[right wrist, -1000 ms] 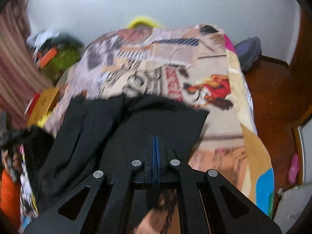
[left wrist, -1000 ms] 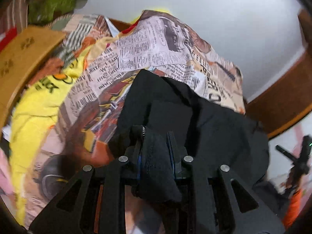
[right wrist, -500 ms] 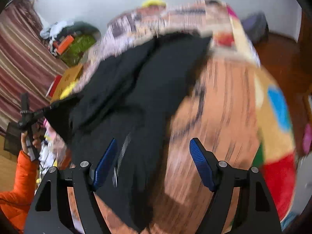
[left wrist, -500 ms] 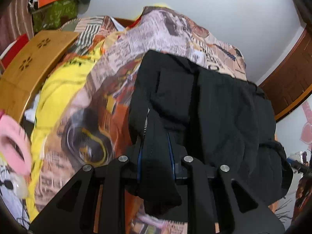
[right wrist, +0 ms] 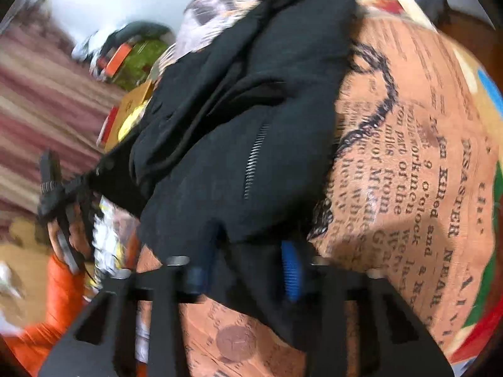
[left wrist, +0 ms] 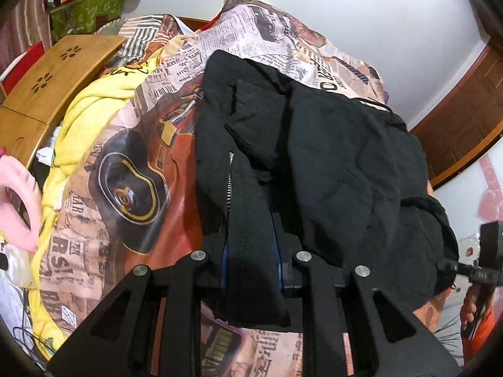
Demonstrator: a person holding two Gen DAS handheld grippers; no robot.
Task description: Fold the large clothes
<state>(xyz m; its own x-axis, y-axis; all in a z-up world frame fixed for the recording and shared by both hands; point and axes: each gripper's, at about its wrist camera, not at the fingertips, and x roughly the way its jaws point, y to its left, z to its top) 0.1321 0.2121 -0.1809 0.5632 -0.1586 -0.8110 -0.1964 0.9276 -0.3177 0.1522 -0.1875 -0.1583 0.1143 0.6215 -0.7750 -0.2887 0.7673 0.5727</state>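
**Reporter:** Mid-fold, then, where does the jacket [left wrist: 330,157] lie?

**Photographer:** Centre of both frames, spread over a bed [left wrist: 132,169] with a newspaper-print cover. The left tool [left wrist: 250,251] is clenched on a zip-edged corner at the lower middle of its frame; cloth fills the gap between its blue pads. The right tool [right wrist: 248,267] is closing, with the jacket's near edge between its fingers at the lower middle of its frame. Blur hides whether the pads press yet.

**Reporter:** What would make this step go well?

**Photographer:** As I read it, let the right tool finish biting before any pull, taking the whole edge and not one layer. Then carry both corners level and together, so the zip [right wrist: 254,160] side lands straight and the bulk does not slide off the bed.

**Reporter:** Any containers?

**Photographer:** One green box [left wrist: 85,12], upper left of the left frame, piled with orange and dark items I cannot identify. A yellow cloth [left wrist: 94,100] lies beside the jacket, and a wooden board [left wrist: 53,78] at the left edge.
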